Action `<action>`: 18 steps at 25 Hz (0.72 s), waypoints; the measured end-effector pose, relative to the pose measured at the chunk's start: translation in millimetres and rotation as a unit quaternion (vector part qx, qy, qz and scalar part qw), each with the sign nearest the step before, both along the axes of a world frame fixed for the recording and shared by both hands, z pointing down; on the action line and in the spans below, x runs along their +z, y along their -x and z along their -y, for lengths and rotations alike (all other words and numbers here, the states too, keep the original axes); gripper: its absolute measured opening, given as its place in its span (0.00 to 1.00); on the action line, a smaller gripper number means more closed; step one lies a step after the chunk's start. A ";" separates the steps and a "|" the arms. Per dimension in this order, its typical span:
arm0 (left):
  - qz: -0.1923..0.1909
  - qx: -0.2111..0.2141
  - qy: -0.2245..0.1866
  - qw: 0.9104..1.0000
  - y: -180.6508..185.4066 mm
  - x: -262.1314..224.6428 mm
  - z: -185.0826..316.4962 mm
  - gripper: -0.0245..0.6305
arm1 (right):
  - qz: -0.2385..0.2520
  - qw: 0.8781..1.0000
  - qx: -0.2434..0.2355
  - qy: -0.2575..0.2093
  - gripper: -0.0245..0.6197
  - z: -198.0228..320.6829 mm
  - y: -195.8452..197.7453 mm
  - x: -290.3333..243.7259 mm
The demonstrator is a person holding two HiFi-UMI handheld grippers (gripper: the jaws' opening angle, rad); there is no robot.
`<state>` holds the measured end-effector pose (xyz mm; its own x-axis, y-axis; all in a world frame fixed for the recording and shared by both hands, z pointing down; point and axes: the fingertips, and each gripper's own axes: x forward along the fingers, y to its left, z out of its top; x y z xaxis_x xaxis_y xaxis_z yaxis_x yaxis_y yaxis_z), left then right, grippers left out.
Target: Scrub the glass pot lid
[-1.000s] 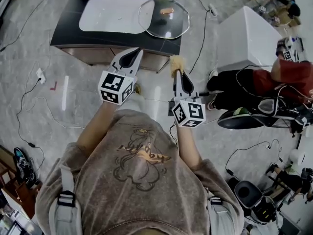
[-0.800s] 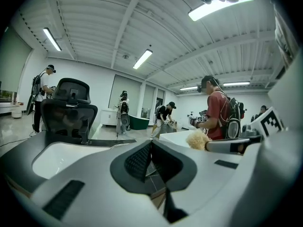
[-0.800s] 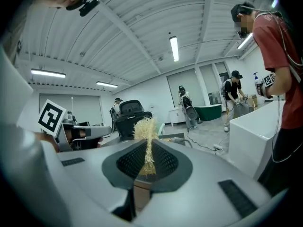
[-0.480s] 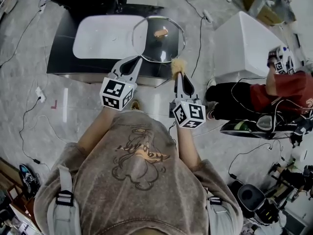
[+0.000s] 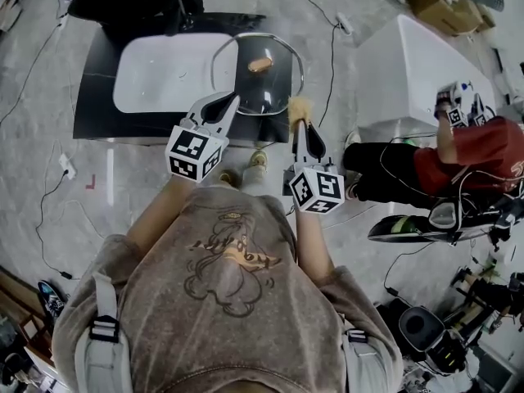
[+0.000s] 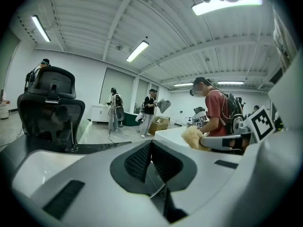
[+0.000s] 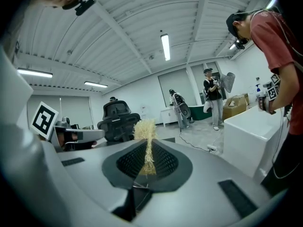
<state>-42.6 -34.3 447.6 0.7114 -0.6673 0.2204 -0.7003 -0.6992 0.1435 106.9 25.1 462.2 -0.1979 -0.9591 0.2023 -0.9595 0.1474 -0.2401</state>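
progress: not started imo, nothing is touching the lid yet
lid: glass pot lid [image 5: 274,84] lies flat on the black table [image 5: 90,113], knob up, right by the white tray [image 5: 164,72]; its rim looks like it laps over the tray's right end, can't say for sure
left gripper [image 5: 232,99]: jaws together, nothing btwn them [image 6: 151,149], tip over the table's near edge, just short of the lid
right gripper [image 5: 300,123]: clamped on a yellow fibrous scrubber [image 7: 146,129], tuft sticks out past the tips [image 5: 298,106], near the lid's rim but off the glass
left to do: basically everything, get the scrubber onto the glass and rub; prob steady the lid w/ the left
count: 1 lid, 1 scrubber, 2 grippers, 1 tray, 1 table
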 end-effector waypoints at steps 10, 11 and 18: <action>0.000 -0.016 0.001 1.000 -30.7 -1.8 37.4 0.06 | -0.001 0.999 -0.042 0.003 0.10 52.7 -29.7 -4.2; 0.000 -0.019 0.002 1.000 -32.3 -0.5 42.0 0.06 | -0.002 0.999 -0.048 0.004 0.10 58.5 -30.9 -3.4; 0.018 -0.028 0.000 0.999 -46.4 6.5 61.5 0.07 | -0.003 0.996 -0.089 0.003 0.10 87.3 -42.5 -8.2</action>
<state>3.9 -95.9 454.2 0.6652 -0.7054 0.2447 -0.7425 -0.6595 0.1174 149.4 -62.2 454.0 -0.3641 -0.9073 0.2103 -0.9196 0.3145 -0.2352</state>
